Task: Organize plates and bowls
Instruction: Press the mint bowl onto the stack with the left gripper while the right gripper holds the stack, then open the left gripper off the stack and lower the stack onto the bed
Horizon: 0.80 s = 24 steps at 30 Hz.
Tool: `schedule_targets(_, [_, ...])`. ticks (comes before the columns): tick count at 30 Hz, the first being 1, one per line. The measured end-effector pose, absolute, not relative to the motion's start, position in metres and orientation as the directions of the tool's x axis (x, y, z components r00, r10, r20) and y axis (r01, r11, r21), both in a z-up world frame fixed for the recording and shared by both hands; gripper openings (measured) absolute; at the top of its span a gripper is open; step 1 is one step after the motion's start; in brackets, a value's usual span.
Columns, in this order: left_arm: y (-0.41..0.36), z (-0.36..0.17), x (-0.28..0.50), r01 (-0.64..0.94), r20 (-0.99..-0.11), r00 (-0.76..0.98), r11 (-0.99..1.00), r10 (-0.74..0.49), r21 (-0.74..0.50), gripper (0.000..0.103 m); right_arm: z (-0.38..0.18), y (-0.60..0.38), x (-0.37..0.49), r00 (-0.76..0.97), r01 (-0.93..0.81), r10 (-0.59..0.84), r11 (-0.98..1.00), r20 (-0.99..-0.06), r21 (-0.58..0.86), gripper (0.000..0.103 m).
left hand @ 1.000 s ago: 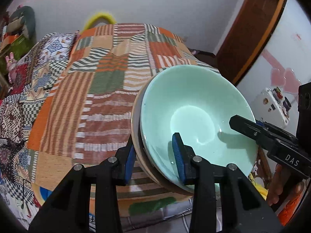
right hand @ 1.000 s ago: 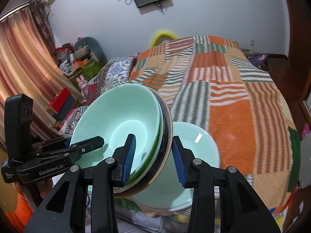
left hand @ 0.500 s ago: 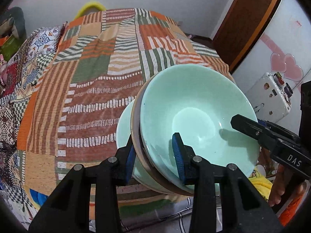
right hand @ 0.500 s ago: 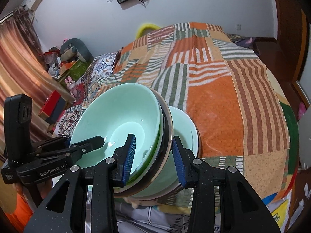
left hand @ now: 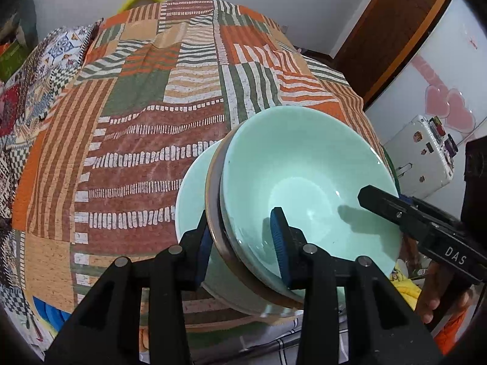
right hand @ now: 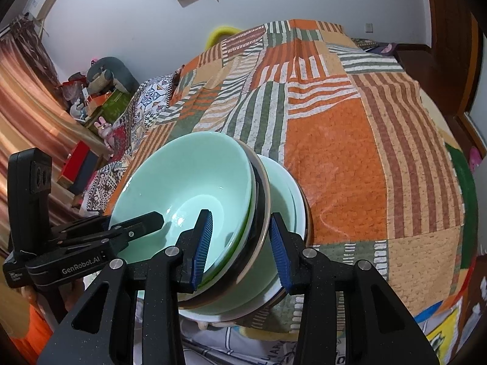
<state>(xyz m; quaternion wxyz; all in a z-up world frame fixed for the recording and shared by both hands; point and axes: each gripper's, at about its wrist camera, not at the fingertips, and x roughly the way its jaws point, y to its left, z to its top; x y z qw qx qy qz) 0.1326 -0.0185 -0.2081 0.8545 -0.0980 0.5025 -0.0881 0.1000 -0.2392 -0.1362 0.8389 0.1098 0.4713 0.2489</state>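
Both grippers clamp a stack of mint-green bowls (left hand: 304, 182) with a brown-rimmed dish (left hand: 213, 194) under them. My left gripper (left hand: 243, 243) is shut on the stack's near rim. My right gripper (right hand: 240, 243) is shut on the opposite rim of the same stack (right hand: 188, 188). The stack sits low into another mint-green bowl (left hand: 190, 194) that rests on the patchwork bedspread (left hand: 146, 127); this lower bowl also shows in the right wrist view (right hand: 289, 200). Whether the stack touches it I cannot tell.
The bed's front edge lies just below the bowls (right hand: 380, 289). A white case (left hand: 423, 155) stands off the bed's right side by a wooden door (left hand: 395, 30). Boxes and toys (right hand: 100, 103) crowd the floor at the bed's left.
Both grippers have carried the stack down and forward over the bed, onto the lone green bowl. The grips have not changed.
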Motion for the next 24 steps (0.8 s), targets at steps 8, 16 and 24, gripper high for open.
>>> schedule_targets(8, [-0.02,-0.207,0.134,0.058,-0.835,0.497,0.97,-0.234,-0.237,0.039,-0.136,-0.239,0.1,0.437,-0.33,0.525,0.849,-0.731,0.413,0.04])
schedule_targets(16, [-0.017,-0.182,0.121,0.06,-0.795,0.579,0.982,-0.182,-0.181,0.039,-0.118,-0.242,0.094,0.493,-0.35,0.487,0.87,-0.721,0.348,0.04])
schedule_targets(24, [-0.008,-0.109,0.083,0.085,-0.654,0.734,0.98,-0.183,-0.179,0.039,-0.068,-0.246,0.077,0.592,-0.397,0.5,0.863,-0.631,0.312,0.048])
